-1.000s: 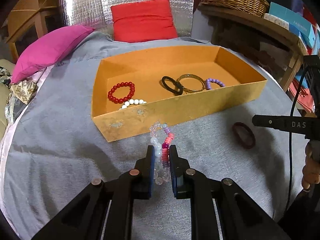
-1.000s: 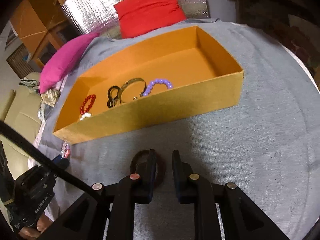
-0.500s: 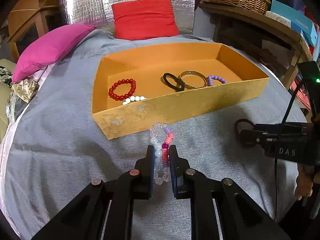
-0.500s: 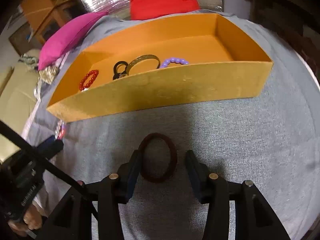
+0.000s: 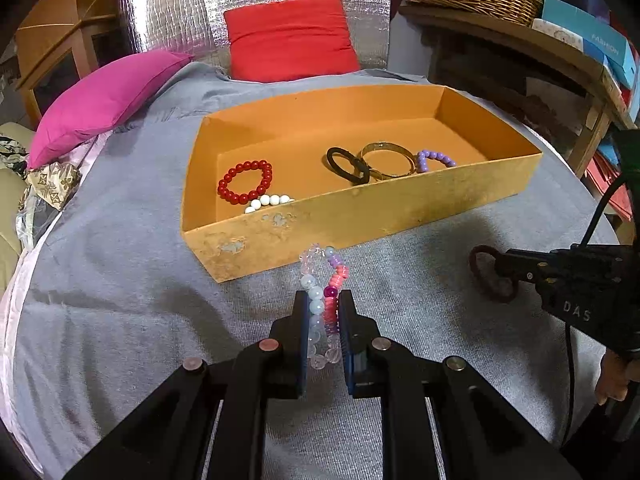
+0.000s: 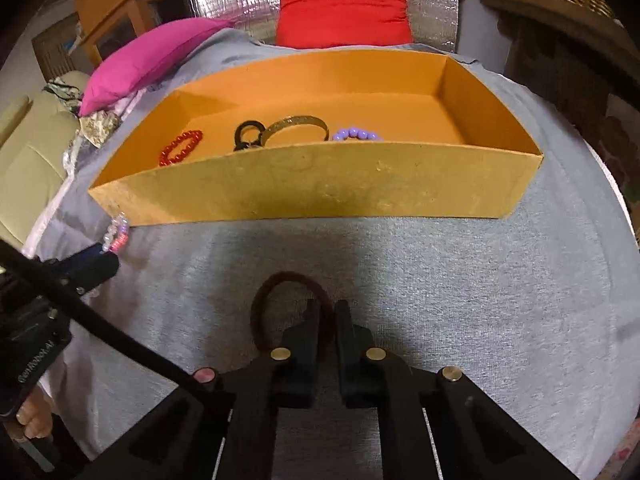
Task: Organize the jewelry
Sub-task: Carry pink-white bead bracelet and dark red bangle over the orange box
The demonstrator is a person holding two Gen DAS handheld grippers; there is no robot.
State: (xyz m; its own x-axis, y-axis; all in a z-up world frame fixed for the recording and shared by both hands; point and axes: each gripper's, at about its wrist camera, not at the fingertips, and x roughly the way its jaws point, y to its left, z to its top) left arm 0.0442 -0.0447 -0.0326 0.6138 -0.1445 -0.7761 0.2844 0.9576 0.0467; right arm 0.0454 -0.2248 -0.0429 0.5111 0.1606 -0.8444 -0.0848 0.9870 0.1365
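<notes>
Right claw (image 6: 327, 322) pinched down tight on the near-right side of the dark brown hair tie (image 6: 291, 308), jaws having just been closing with that strand caught between them. Rest of the loop bulging out ahead and a bit left of the tips, flat on the grey cloth (image 6: 460, 280). Orange box (image 6: 320, 188) dead ahead past the loop, long axis running crosswise to the claw, near wall standing between tie and box floor. So probably up first, then forward over that wall. Left claw (image 5: 323, 316) narrow too, clamped on the pastel bead bracelet (image 5: 325, 280), the free part of it poking out ahead toward the same near wall. Left one looks closer to the box, but both well within reach.
</notes>
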